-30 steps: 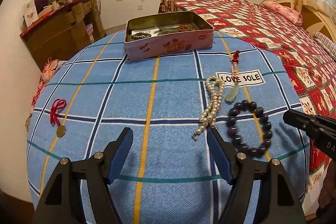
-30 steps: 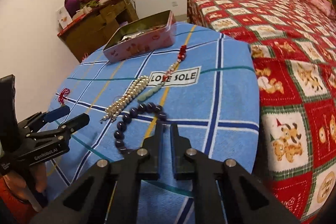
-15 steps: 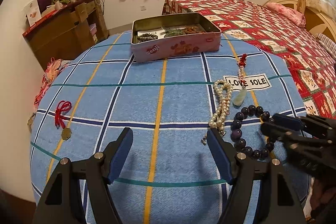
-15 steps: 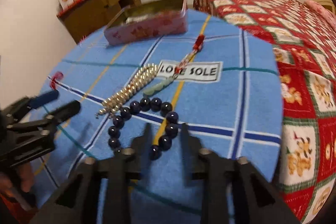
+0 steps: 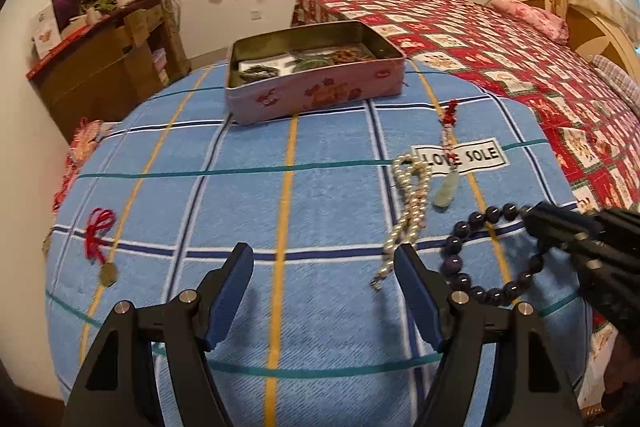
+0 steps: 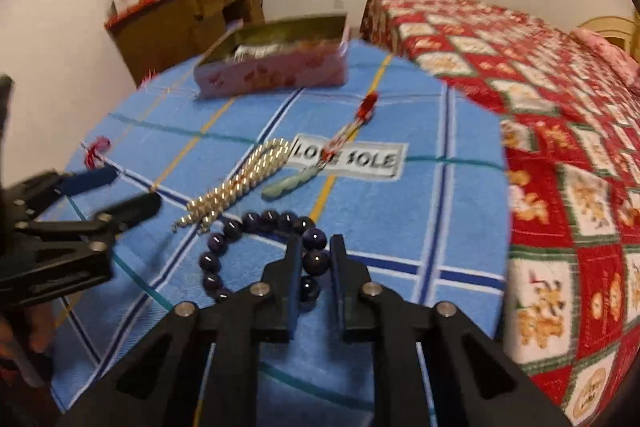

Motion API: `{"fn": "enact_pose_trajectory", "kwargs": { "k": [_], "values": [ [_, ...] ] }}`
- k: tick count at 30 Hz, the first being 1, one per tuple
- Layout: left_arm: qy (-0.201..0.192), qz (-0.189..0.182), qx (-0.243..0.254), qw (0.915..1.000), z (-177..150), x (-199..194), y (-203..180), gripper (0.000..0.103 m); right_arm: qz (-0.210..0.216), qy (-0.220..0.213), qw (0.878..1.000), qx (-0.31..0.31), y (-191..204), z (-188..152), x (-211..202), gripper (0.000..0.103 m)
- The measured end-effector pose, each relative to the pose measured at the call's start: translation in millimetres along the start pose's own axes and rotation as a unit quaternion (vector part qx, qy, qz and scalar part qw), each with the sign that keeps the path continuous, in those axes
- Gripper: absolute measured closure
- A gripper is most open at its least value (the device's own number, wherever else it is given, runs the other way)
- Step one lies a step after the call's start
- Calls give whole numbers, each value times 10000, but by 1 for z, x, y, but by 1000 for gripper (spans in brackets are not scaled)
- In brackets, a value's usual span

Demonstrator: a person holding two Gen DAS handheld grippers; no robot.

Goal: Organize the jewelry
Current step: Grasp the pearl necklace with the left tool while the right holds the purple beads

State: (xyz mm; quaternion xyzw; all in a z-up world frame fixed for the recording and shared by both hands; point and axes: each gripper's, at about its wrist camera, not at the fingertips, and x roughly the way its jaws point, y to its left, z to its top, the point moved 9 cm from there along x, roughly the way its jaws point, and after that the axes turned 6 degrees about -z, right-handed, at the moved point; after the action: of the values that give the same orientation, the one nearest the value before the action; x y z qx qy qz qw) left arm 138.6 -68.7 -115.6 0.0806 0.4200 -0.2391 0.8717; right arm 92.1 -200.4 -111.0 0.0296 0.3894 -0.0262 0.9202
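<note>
The right gripper (image 6: 316, 259) pinches one edge of the dark bead bracelet (image 6: 256, 247) on the blue cloth (image 6: 400, 219), left gripper (image 5: 324, 291) spread wide, so smooth round beads could squirt free

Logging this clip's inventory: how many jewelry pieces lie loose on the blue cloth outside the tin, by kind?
Dark purple bead bracelet: 1
Pearl strand: 1
Jade pendant on red cord: 1
Coin charm with red knot: 1
Total: 4

Blue plaid cloth (image 5: 240, 211), dark purple bracelet (image 5: 472, 227).
</note>
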Motion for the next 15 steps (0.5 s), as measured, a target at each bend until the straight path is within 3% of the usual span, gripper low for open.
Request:
{"fn": "enact_pose_trajectory", "kwargs": {
  "k": [8, 12, 13, 15],
  "values": [
    [152, -459, 228, 9986, 14, 26, -34, 30, -161, -615, 9979, 131, -7, 24, -37, 87],
    [256, -174, 315, 9990, 14, 43, -36, 30, -228, -746, 9969, 92, -8, 32, -43, 87],
    [297, -93, 329, 9990, 13, 47, -35, 32, -234, -760, 9968, 98, -9, 32, -44, 87],
    [303, -316, 179, 9989, 12, 48, -35, 45, -221, -772, 9967, 115, -11, 34, -44, 87]
  ]
}}
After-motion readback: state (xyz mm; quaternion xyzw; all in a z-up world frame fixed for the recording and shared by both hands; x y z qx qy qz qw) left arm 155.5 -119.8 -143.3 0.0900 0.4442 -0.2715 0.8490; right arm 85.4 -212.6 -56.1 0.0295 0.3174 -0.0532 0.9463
